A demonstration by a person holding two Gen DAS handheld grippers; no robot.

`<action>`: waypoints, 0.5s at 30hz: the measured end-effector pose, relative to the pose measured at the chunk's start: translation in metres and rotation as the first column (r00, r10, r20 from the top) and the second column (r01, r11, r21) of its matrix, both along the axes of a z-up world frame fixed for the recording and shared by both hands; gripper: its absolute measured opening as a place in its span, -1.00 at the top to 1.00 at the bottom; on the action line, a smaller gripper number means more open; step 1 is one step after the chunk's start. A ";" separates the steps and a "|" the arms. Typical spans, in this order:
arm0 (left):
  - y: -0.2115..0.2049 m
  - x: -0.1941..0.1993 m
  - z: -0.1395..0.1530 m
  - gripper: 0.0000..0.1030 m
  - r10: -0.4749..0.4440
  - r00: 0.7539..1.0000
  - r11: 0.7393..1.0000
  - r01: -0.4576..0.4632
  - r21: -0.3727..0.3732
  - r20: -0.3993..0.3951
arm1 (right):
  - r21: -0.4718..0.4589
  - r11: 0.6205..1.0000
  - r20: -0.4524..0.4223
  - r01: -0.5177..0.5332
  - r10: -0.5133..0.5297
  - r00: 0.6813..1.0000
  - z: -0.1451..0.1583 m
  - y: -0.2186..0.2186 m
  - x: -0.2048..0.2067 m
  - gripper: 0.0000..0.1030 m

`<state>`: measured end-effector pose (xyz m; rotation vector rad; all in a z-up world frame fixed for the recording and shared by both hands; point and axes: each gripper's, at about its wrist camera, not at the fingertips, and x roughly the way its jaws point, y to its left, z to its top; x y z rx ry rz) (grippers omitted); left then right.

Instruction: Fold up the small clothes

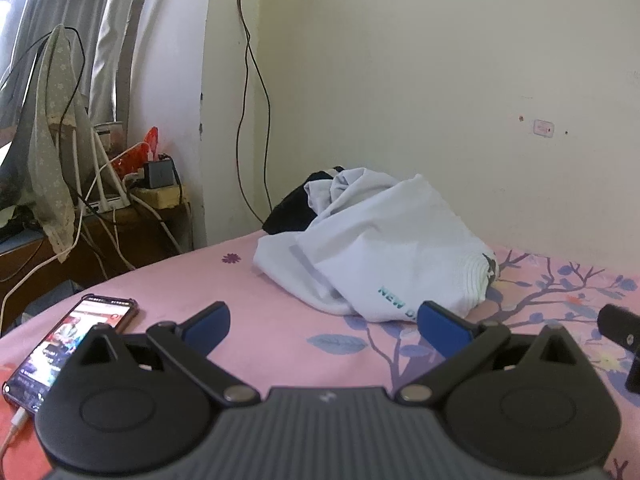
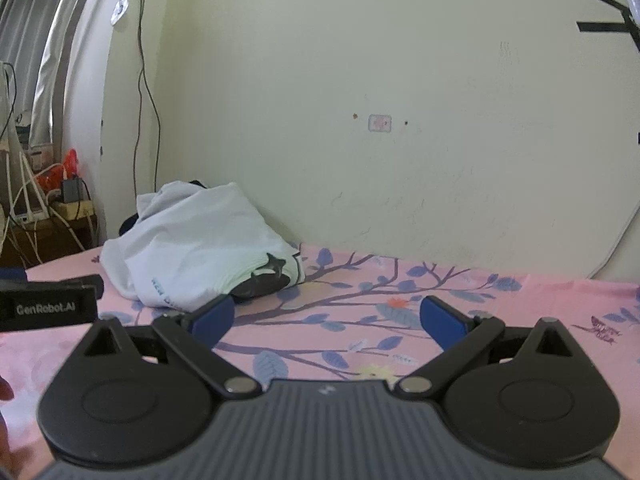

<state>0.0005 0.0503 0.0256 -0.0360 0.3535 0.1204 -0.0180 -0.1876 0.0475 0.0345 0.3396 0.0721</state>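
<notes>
Pink floral bedsheet [image 1: 280, 344] carries a crumpled white T-shirt [image 1: 384, 248] near the wall; both the left hand-held gripper [image 1: 323, 326] and the right hand-held gripper [image 2: 327, 318] hover spread apart, empty.

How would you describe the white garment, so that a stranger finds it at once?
On the pink flowered bedsheet, look near the cream wall. The white garment lies crumpled there, unlike the dark cloth behind it, and carries teal lettering.
</notes>
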 end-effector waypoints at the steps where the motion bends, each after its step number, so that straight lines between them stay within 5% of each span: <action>1: 0.001 0.000 0.000 -1.00 0.001 1.000 1.000 -0.001 -0.003 0.001 | 0.005 1.000 -0.004 -0.004 0.004 1.000 0.000 0.000 0.000 -0.83; 15: 0.002 0.009 -0.002 -1.00 -0.002 0.998 1.000 0.002 -0.011 -0.067 | 0.051 0.999 -0.022 -0.010 0.011 1.000 -0.002 -0.006 0.002 -0.83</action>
